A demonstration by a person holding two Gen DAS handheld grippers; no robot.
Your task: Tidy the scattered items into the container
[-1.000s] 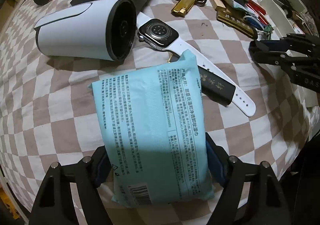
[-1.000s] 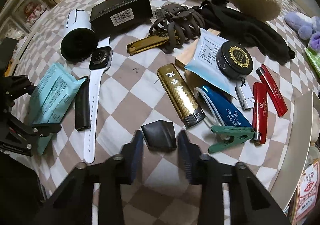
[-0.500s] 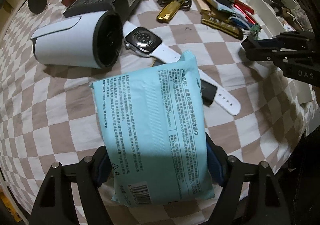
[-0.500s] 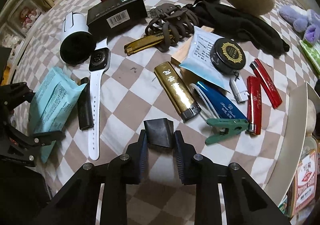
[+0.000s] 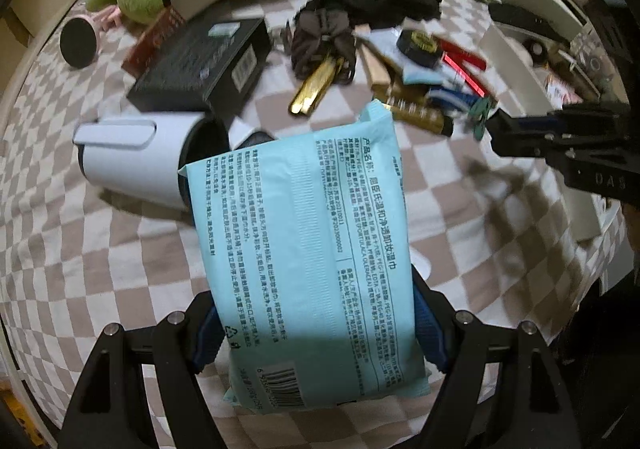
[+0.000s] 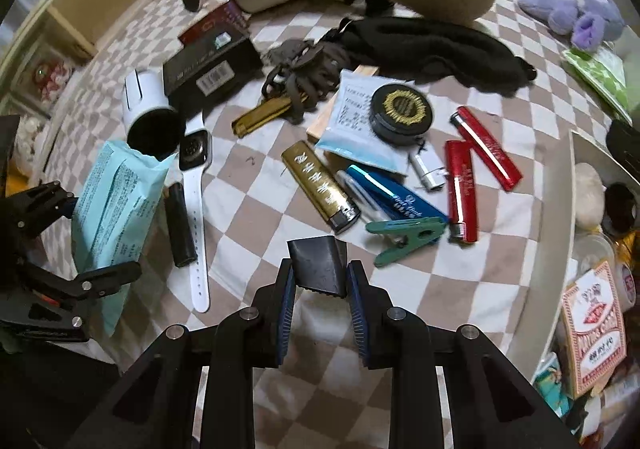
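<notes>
A pale blue wipes packet (image 5: 312, 261), printed with black text and a barcode, is sitting raised and tilted between the left tool's (image 5: 316, 333) pads. A small black wedge-shaped piece (image 6: 319, 267) is sitting pinched in the right tool (image 6: 320, 289), above the checkered cloth (image 6: 256, 217).

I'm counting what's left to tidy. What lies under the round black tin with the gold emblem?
The round black tin rests on a pale blue sachet, which overlaps a wooden block. Whatever else sits beneath the sachet is covered.
</notes>
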